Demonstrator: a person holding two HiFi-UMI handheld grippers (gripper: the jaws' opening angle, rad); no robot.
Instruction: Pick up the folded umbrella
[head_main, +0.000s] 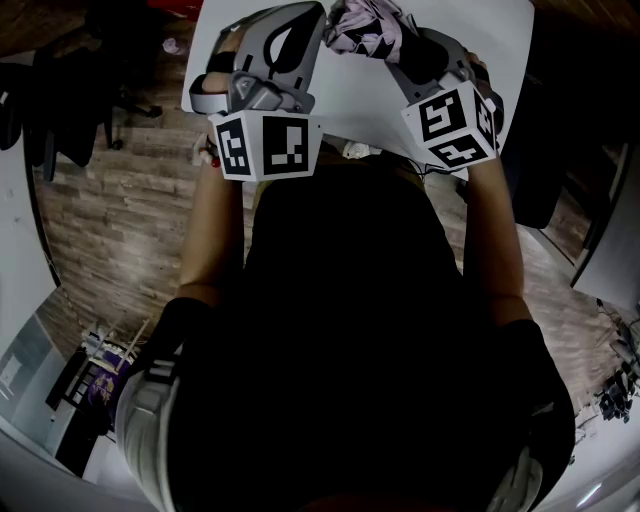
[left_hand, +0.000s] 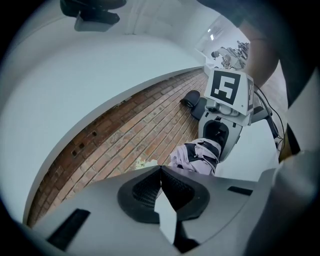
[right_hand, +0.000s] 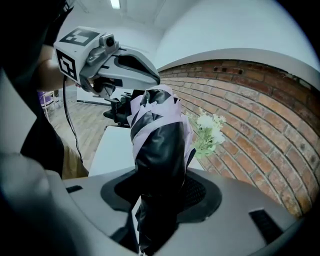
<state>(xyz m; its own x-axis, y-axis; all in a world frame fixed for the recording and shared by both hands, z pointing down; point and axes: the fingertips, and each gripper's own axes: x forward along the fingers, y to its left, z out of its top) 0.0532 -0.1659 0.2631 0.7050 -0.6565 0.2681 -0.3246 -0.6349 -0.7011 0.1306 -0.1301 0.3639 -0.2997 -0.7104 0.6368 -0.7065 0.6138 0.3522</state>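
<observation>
Your right hand-held gripper (right_hand: 160, 197) has the umbrella (right_hand: 157, 135) clamped between its jaws. They stand partly apart only because the bundle of black and lilac fabric fills the gap; the ribbed pads press in on both sides of it. You have it by the lower, dark end, so most of its length sticks out ahead of the jaws and tilts upward. That end looks the firmest to pinch, while the looser folds at the far tip would likely slip.

In the head view the umbrella (head_main: 365, 25) sits over the white surface (head_main: 500, 40), and in the left gripper view it appears to hang clear of it, so the pick looks as good as done. What is left is a steady hold, since soft fabric can creep in a grip.

Your left hand-held gripper (left_hand: 161, 170) has its jaws closed tip to tip with nothing between them. It sits just beside the right one, near the umbrella but not touching it. I judge it is there as a spare, ready to support the free end if the bundle sags.

The flowers (right_hand: 207, 127) stand beyond the umbrella against the brick wall (right_hand: 250, 110); whether they are apart from it I cannot tell, so mind the tip if you swing that way
</observation>
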